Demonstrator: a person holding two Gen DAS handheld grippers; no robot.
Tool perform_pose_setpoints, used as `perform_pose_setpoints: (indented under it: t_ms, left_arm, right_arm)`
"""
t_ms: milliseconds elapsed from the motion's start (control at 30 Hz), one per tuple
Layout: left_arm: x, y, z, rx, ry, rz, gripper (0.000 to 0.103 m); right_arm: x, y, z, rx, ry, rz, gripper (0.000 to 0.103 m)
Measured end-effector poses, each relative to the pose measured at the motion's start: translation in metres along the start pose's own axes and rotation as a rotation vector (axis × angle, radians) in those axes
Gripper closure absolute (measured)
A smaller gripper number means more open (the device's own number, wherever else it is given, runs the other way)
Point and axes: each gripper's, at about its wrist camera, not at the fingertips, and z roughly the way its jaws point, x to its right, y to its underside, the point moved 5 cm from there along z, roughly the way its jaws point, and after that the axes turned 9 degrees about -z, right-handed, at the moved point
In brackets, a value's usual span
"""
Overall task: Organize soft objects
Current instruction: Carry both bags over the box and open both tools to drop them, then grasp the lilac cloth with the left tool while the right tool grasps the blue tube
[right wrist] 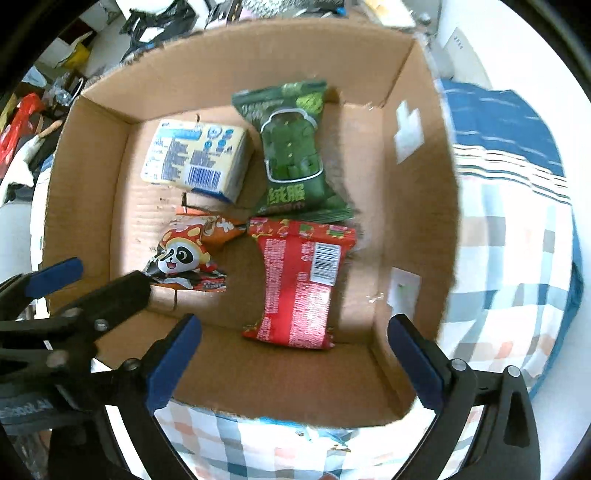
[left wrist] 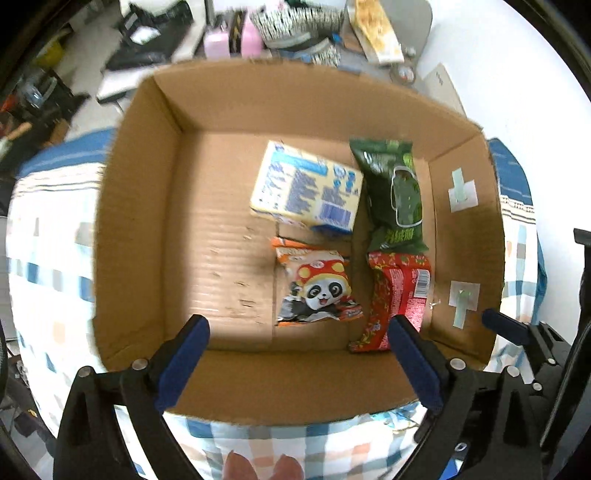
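An open cardboard box (left wrist: 147, 221) (right wrist: 81, 177) sits on a checked cloth. In it lie a yellow and blue pack (left wrist: 306, 188) (right wrist: 195, 158), a green packet (left wrist: 399, 192) (right wrist: 295, 147), a panda snack bag (left wrist: 317, 288) (right wrist: 184, 254) and a red packet (left wrist: 399, 295) (right wrist: 299, 288). My left gripper (left wrist: 299, 354) is open and empty above the box's near wall. My right gripper (right wrist: 295, 354) is open and empty above the near right part of the box, just in front of the red packet. The left gripper also shows in the right wrist view (right wrist: 55, 280).
The checked cloth (left wrist: 48, 258) (right wrist: 517, 258) covers a soft surface under the box. Clutter stands behind the box: pink bottles (left wrist: 229, 40), a zebra-pattern container (left wrist: 295, 18), a food packet (left wrist: 376, 29) and black items (left wrist: 147, 33).
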Motion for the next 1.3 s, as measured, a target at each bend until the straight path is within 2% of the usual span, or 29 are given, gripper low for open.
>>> perform_pose_setpoints:
  t_ms: [467,700,867,1033,1100,1167,1233,1300]
  left_arm:
    - [-0.021,0.027,-0.098,0.317,-0.09,0.024,0.002]
    - [-0.026,0.044,-0.129,0.375,-0.097,0.006,0.002]
    - [-0.052,0.055,-0.118,0.327,-0.074,-0.096,0.002]
    - [-0.095,0.079,-0.051,0.115,-0.015,-0.289,0.002]
    - [-0.102,0.086,-0.028,0.067,0.004,-0.334,0.002]
    - [-0.107,0.093,-0.001,0.02,0.011,-0.366,0.002]
    - [-0.106,0.095,0.017,-0.005,0.008,-0.364,0.002]
    - [-0.105,0.092,0.032,-0.012,0.001,-0.358,0.002]
  right_arm:
    - [-0.016,0.042,-0.096,0.266,0.069,0.023,0.001]
    - [-0.025,0.068,-0.139,0.347,0.069,0.014,0.001]
    - [-0.025,0.089,-0.133,0.324,0.051,-0.003,0.001]
    - [-0.013,0.12,-0.063,0.167,-0.015,-0.002,0.001]
    - [-0.01,0.13,-0.034,0.113,-0.021,0.005,0.001]
    - [-0.008,0.14,-0.004,0.065,-0.032,0.013,0.005]
    - [-0.006,0.148,0.023,0.015,-0.044,0.018,0.02]
    - [-0.004,0.155,0.045,-0.023,-0.055,0.024,0.025]
